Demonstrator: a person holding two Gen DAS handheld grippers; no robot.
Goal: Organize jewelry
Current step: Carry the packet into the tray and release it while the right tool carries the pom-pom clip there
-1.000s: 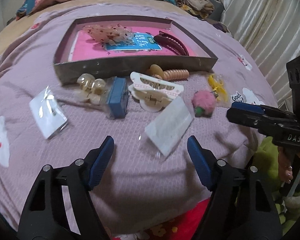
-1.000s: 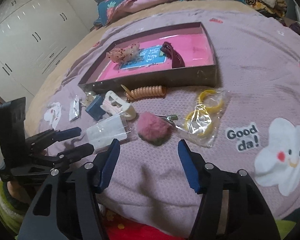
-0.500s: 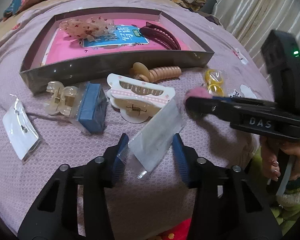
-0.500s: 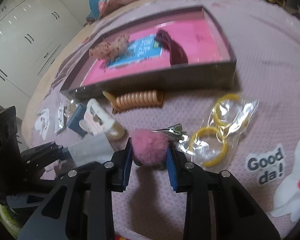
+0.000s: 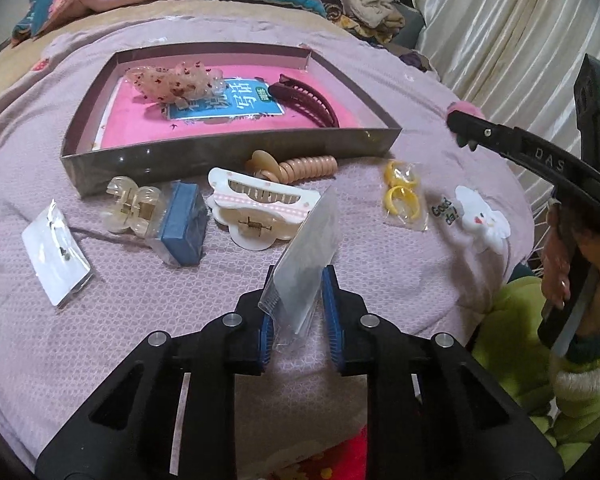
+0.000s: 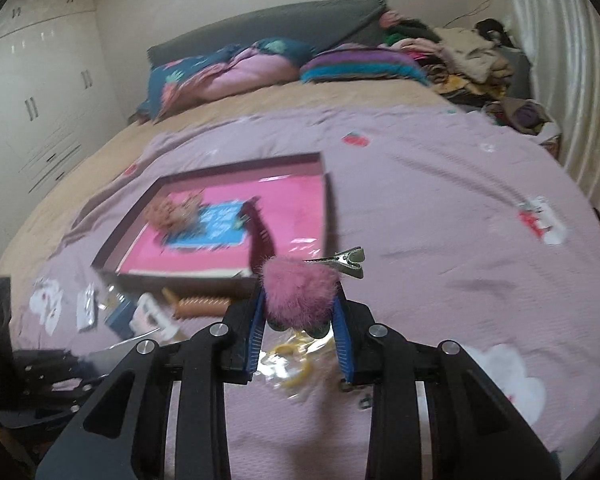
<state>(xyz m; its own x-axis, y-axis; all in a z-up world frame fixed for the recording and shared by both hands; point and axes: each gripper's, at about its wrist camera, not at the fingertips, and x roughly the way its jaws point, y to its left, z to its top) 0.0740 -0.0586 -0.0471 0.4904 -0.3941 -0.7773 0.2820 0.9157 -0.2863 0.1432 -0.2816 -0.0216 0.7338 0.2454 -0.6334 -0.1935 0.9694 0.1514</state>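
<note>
My left gripper (image 5: 298, 320) is shut on a clear plastic packet (image 5: 308, 256) and holds it tilted up off the bedspread. My right gripper (image 6: 298, 324) is shut on a pink pom-pom hair clip (image 6: 300, 294) with a metal alligator clip, lifted above the bed; it also shows in the left wrist view (image 5: 466, 110) at the right. The open grey box (image 5: 228, 148) with a pink bottom holds a lace bow (image 5: 176, 80) and a maroon hair clip (image 5: 306, 98); the box shows blurred in the right wrist view (image 6: 220, 276).
In front of the box lie a clear claw clip (image 5: 130, 210), a blue box (image 5: 182, 224), a white claw clip (image 5: 256, 210), a peach coil tie (image 5: 300, 166), bagged yellow rings (image 5: 402, 196) and a white packet (image 5: 56, 252). Pillows and clothes are at the back.
Both grippers closed on their items and lifted them: the left raised the packet, the right raised the pom-pom clip up and toward the box.
</note>
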